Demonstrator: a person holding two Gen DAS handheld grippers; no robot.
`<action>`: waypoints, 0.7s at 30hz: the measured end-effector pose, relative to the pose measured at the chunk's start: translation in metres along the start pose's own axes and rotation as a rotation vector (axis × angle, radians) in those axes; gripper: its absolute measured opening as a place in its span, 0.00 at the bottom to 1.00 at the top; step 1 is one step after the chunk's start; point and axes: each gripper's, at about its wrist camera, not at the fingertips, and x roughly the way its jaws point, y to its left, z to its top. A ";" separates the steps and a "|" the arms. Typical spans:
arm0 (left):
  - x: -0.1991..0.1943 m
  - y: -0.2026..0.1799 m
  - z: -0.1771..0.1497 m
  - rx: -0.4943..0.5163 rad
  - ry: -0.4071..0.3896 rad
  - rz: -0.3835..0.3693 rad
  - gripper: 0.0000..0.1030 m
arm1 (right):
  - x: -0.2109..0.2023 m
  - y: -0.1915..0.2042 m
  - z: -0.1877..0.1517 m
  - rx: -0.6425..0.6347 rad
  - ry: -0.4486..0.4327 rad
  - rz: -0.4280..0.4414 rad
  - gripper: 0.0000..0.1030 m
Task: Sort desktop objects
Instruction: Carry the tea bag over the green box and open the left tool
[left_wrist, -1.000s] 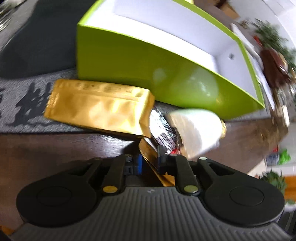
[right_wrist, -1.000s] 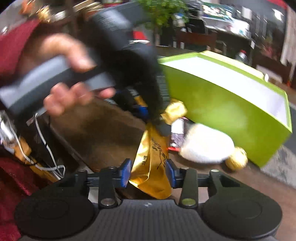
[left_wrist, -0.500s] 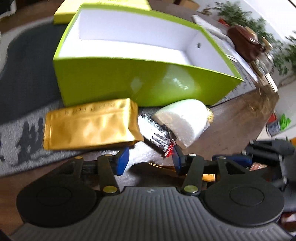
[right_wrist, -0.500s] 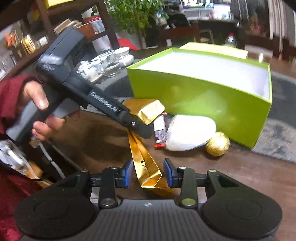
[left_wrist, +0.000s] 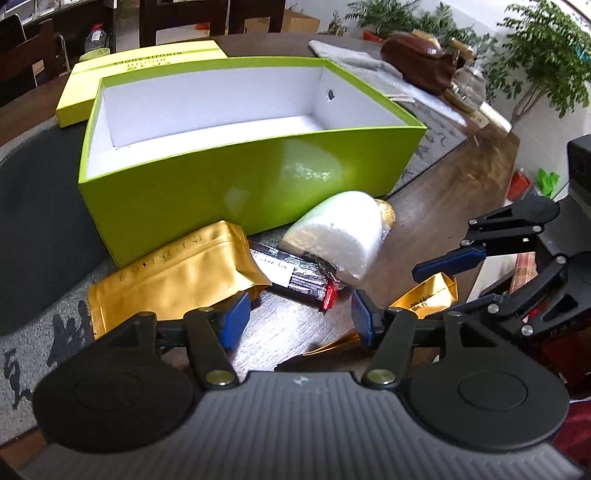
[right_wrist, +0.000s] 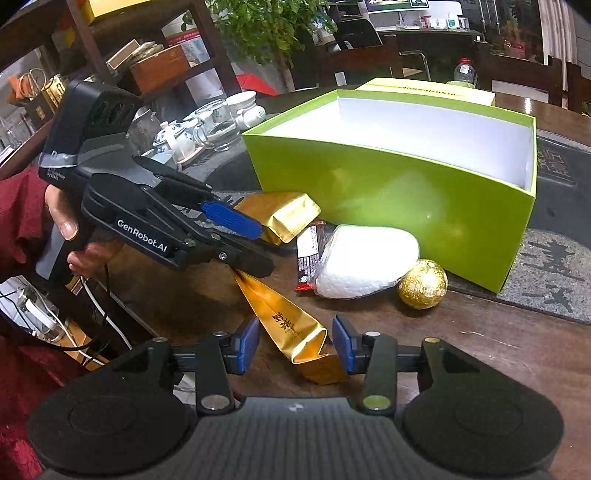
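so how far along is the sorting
Nothing is sorted yet: the green box is empty. The right gripper is open around a flat gold packet. The gold pouch, snack bar, white wrapped item and gold ball remain outside.

Two low, close wrist views, shared green box (left_wrist: 236, 184)

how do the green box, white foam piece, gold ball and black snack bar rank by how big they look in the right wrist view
1. green box, by far the largest.
2. white foam piece.
3. black snack bar and gold ball: about alike in apparent size; the bar is longer but thin and partly hidden by the foam, so I won't rank them.
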 end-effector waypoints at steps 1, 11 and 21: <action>-0.003 0.002 -0.001 -0.005 -0.009 -0.006 0.58 | 0.000 0.000 0.000 0.000 0.000 0.001 0.42; -0.023 0.002 -0.017 0.076 -0.049 -0.089 0.63 | 0.004 -0.002 0.000 0.000 -0.002 -0.008 0.39; -0.002 -0.004 -0.019 0.152 -0.042 -0.077 0.65 | 0.007 -0.002 -0.002 -0.002 0.007 -0.030 0.37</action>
